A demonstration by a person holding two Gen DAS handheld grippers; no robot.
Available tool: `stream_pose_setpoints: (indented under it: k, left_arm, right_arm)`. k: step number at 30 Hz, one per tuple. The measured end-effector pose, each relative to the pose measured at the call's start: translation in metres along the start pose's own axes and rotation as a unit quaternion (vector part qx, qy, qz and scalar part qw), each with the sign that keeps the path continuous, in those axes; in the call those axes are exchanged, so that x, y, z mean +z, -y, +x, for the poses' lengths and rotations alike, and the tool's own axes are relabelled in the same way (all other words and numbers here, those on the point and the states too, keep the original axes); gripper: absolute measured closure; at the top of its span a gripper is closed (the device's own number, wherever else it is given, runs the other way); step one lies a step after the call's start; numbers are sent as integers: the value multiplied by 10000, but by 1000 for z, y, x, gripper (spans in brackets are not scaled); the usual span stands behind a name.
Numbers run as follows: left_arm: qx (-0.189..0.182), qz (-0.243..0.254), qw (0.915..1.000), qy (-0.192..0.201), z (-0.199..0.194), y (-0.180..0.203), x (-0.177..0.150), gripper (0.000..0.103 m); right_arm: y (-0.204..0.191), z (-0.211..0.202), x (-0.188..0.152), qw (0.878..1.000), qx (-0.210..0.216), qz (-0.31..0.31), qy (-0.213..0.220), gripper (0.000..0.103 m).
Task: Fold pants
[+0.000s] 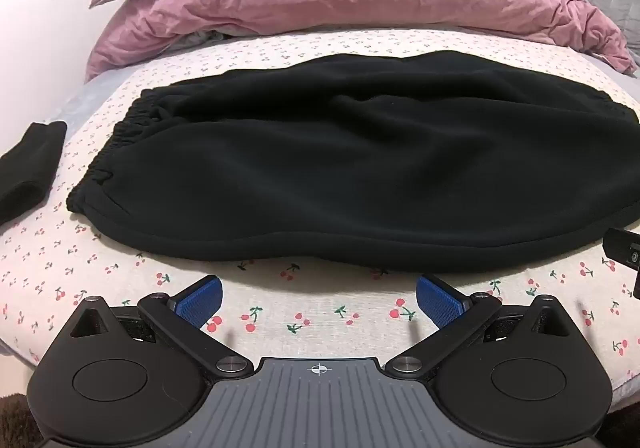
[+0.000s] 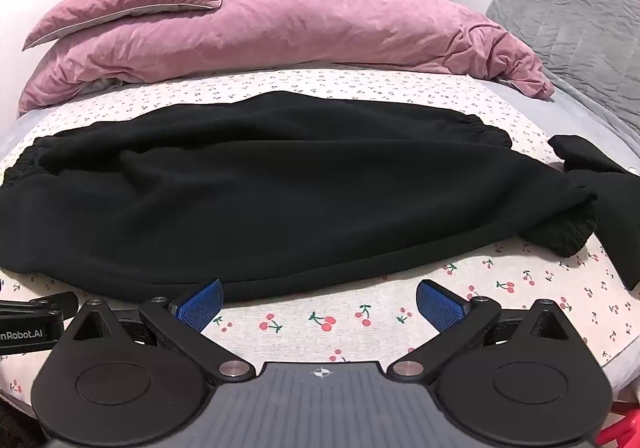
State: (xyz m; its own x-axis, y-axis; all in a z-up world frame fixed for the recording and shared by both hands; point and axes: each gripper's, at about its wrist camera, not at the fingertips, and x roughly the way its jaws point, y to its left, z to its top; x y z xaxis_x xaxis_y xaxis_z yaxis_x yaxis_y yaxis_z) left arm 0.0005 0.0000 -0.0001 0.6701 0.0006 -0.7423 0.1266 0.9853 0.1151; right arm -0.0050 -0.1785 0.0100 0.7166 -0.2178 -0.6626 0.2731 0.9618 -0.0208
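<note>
Both claws, left claw (image 1: 319, 298) and right claw (image 2: 319, 298), are hovering wide apart, empty; pants (image 1: 320, 160) lying just ahead—advise pinching near hem squarely.

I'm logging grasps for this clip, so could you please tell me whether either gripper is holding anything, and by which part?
Nothing is held. The left gripper and right gripper are both open, short of the black fleece pants lying on the cherry-print bedsheet.

"nRobot.AI" on the left gripper (image 2: 24, 332), partly cut off
</note>
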Motion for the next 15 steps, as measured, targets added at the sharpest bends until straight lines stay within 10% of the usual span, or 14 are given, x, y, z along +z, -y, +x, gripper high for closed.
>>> stream_pose_setpoints:
  k: [15]
  left_arm:
    - [-109,-68,9999,13,0,-4,0,0]
  right_arm:
    - [-6,4,-2,9998,56,-181,-98,0]
